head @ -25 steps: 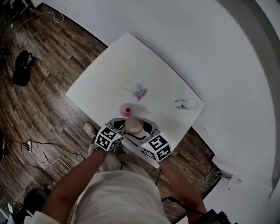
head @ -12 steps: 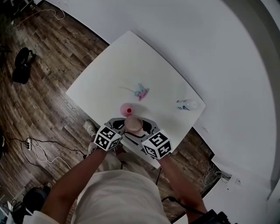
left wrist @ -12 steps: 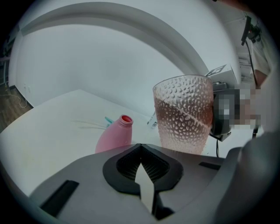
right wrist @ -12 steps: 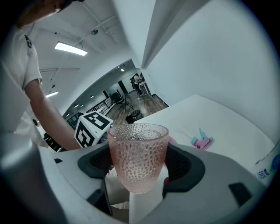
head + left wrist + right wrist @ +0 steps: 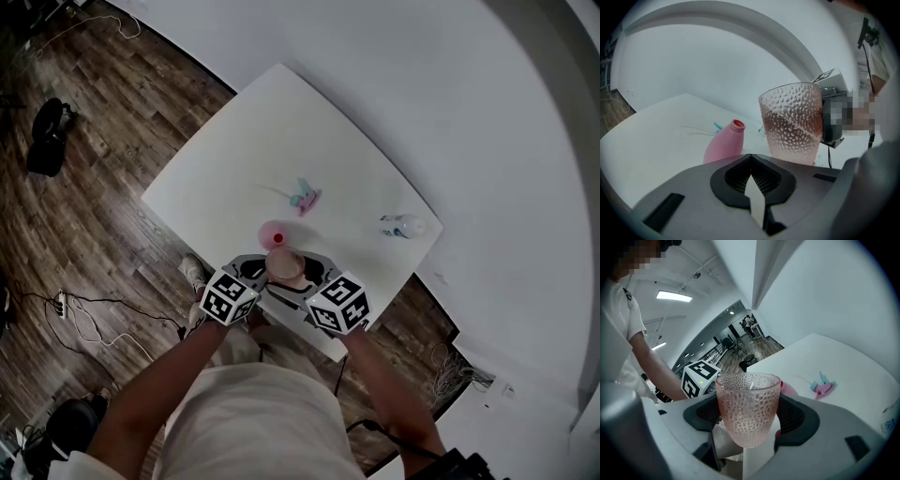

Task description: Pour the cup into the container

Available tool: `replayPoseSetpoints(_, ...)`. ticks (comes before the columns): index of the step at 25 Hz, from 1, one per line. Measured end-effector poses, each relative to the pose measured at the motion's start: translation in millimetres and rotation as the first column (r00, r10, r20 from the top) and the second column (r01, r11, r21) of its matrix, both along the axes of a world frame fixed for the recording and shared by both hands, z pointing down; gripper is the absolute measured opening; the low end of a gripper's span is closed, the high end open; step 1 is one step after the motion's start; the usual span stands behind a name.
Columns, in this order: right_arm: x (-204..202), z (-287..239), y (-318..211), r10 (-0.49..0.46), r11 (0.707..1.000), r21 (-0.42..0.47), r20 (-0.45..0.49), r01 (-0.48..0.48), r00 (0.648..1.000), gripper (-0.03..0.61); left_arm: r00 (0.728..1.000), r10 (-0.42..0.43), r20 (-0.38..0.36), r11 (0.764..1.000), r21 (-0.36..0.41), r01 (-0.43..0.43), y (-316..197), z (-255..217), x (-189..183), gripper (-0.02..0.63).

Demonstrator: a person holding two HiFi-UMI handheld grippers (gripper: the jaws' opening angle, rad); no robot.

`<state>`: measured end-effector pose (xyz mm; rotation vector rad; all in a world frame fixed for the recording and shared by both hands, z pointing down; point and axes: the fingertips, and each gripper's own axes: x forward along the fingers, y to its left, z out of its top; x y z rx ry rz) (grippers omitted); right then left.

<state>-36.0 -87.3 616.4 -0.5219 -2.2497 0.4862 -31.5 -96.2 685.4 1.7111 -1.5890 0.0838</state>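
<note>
1. The right gripper is clamped on a dimpled pink-tinted cup, one jaw on each side of its lower body.
2. The cup is held roughly upright over the near edge of the white bench. A darker tint is seen in its lower part from the left gripper view.
3. The left gripper is closed, jaws together, with nothing between them. It is positioned just left of the cup.
4. A pink bottle with an open neck stands on the bench just beyond the cup.
5. A pink and teal spray head lies further off. A clear bottle lies near the right edge.
</note>
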Motion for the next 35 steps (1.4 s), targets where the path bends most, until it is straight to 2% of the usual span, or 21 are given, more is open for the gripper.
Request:
replayPoseSetpoints(13, -4, 5, 2, -0.01, 0.998, -0.055, -0.039, 0.008, 0.999, 0.36, 1.0, 0.0, -0.008, 1.0, -0.006, 0.0, 4, 3, -2, 0.011)
replayPoseSetpoints(35, -8, 19, -2, -0.028, 0.995, -0.094, -0.113, 0.017, 0.993, 0.36, 1.0, -0.009, -0.016, 1.0, -0.015, 0.009, 1, 12, -6, 0.011)
